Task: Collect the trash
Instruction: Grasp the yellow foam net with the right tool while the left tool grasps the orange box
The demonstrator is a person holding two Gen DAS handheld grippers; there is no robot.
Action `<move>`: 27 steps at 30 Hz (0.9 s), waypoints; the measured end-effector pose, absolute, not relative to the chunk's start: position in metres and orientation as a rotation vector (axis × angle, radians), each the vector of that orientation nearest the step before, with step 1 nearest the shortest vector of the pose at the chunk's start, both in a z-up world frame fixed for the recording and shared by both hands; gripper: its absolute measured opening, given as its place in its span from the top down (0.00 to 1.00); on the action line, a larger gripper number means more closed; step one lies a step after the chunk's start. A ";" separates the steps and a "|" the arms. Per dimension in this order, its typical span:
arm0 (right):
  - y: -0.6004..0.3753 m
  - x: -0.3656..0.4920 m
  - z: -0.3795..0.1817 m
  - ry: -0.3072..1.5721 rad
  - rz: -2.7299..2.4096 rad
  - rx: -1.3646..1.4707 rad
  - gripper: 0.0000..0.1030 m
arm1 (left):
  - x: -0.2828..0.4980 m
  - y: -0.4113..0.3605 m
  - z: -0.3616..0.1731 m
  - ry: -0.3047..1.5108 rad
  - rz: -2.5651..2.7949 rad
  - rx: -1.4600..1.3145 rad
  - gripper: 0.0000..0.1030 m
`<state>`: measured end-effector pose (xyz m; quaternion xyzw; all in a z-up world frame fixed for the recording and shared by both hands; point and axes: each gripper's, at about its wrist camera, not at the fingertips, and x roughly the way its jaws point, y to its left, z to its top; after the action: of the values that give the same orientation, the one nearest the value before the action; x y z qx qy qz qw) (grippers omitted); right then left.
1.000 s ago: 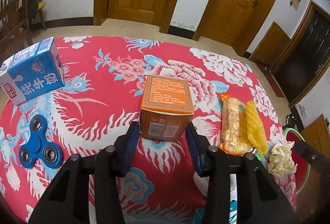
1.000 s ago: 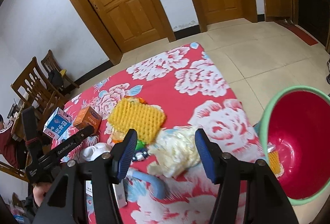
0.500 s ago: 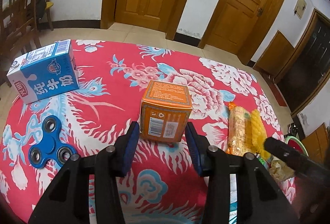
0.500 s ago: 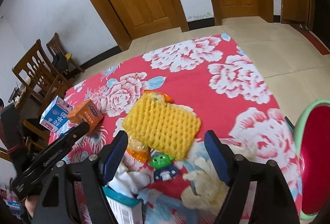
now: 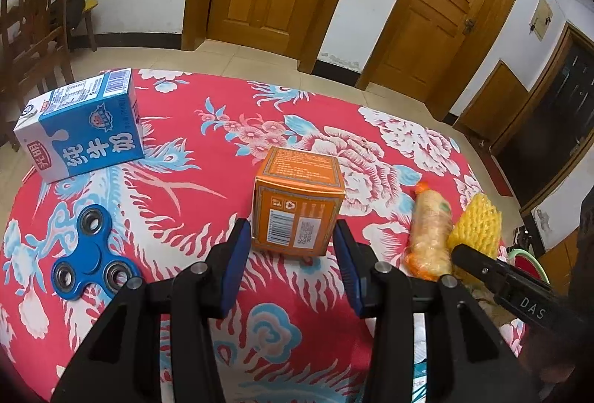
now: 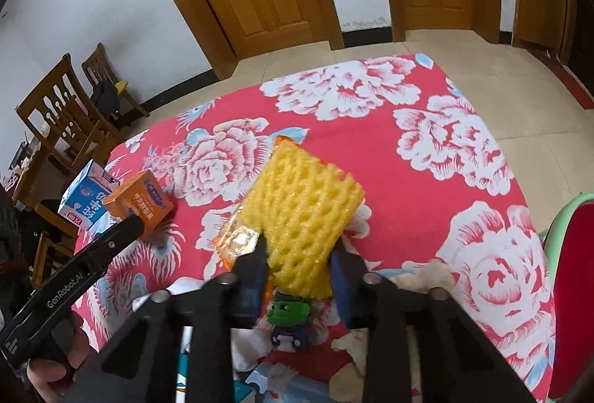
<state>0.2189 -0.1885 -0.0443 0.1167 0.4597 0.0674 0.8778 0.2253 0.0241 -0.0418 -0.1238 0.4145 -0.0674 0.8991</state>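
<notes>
Now the right gripper [image 6: 299,263] is closing its jaws on the yellow foam net [image 6: 302,210], whose near end sits squeezed between them above the flowered counter [image 6: 404,206]. Beside it, the left gripper [image 5: 293,263] hangs part open, empty, just short of the orange box [image 5: 297,204].

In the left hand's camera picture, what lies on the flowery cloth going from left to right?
Blue milk carton → blue fidget spinner → orange box → snack packet → yellow foam net.
</notes>
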 end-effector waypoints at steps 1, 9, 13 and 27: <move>-0.188 0.218 -0.043 0.956 0.147 0.245 0.78 | 0.225 0.024 -0.042 0.857 -0.140 -0.256 0.56; -0.193 0.202 -0.024 0.881 0.162 0.258 0.81 | 0.224 0.023 -0.039 0.853 -0.143 -0.260 0.56; -0.198 0.188 -0.010 0.835 0.166 0.278 0.81 | 0.222 0.021 -0.037 0.845 -0.150 -0.257 0.56; -0.226 0.138 0.025 0.739 0.139 0.335 0.81 | 0.201 0.006 -0.005 0.789 -0.206 -0.232 0.57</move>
<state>0.1380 -0.2261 0.0248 0.1628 0.3590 0.0677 0.9165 0.2006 0.0063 -0.0053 -0.1123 0.3828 -0.1001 0.9115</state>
